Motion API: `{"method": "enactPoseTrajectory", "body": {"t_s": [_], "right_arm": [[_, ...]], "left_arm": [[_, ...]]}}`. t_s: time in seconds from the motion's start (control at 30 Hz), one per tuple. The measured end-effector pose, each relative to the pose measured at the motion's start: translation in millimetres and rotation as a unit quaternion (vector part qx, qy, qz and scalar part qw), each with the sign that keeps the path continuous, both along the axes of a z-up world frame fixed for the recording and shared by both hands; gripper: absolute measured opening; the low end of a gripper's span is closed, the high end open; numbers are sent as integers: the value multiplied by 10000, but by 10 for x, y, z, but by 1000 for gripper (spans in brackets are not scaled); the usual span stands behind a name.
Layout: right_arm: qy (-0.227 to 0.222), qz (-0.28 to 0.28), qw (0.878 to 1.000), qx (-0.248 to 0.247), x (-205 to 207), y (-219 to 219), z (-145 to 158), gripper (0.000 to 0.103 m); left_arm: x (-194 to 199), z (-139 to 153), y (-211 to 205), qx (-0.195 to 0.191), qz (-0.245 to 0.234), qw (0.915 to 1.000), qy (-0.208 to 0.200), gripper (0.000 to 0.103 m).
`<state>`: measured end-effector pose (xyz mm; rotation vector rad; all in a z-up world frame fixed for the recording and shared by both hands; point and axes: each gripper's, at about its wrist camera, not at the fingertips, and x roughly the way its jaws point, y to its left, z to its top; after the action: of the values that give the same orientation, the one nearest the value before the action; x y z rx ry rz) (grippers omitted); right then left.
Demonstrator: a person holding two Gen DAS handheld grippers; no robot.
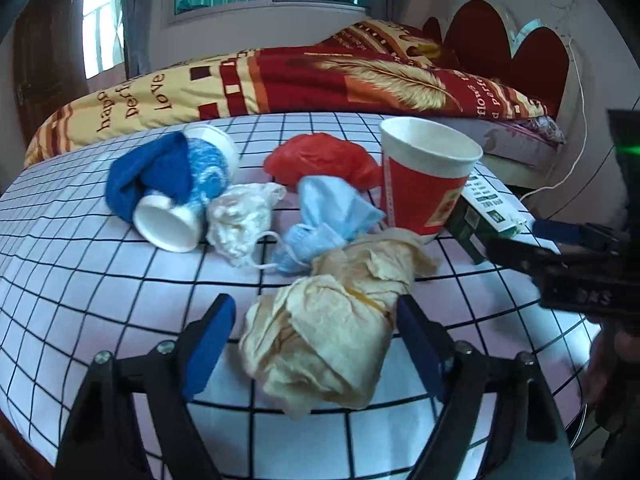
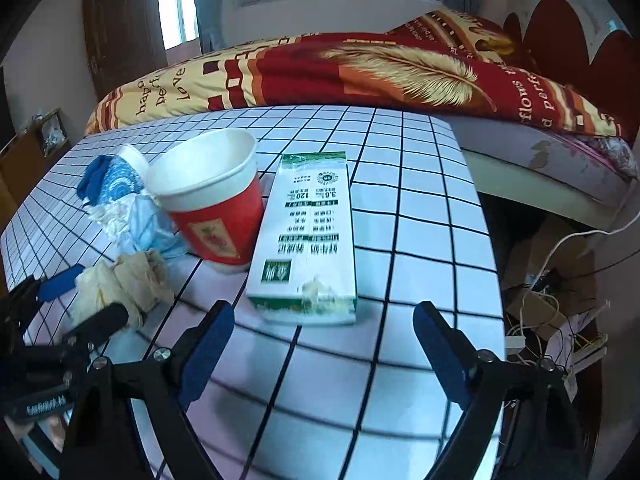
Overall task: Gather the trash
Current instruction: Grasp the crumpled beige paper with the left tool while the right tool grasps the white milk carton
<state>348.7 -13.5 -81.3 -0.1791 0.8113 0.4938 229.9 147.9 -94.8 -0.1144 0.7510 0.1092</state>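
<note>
While both grippers stand unclenched and grasp nothing, the left gripper [image 1: 316, 344] has the crumpled beige paper wad [image 1: 320, 340] between its blue pads, and the right gripper [image 2: 324, 344] points at the near end of the green and white milk carton [image 2: 308, 236], which lies flat on the checked tablecloth [image 2: 420, 240]. I think the soft wad can slip out or tear if the pads catch only a loose fold. Because the carton touches the upright red paper cup [image 2: 212, 208], a push from the right pads can tip that cup over
</note>
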Motion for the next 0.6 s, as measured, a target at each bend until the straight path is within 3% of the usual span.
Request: {"method": "enactPoseTrajectory", "body": {"t_s": [0.2, 0.27, 0.3, 0.6], "right_arm": [[328, -21, 9995, 41, 239, 97, -98, 78], [343, 24, 9994, 33, 247, 107, -102, 64], [307, 10, 9995, -6, 238, 100, -94, 58], [138, -175, 9997, 133, -66, -238, -2, 57]], "left_arm": [[41, -24, -95, -67, -278, 9996, 63, 53], [23, -9, -124, -63, -378, 9993, 7, 41], [9, 1, -138, -36, -402, 9992, -18, 39], [-128, 146, -178, -107, -498, 9983, -267, 31]]}}
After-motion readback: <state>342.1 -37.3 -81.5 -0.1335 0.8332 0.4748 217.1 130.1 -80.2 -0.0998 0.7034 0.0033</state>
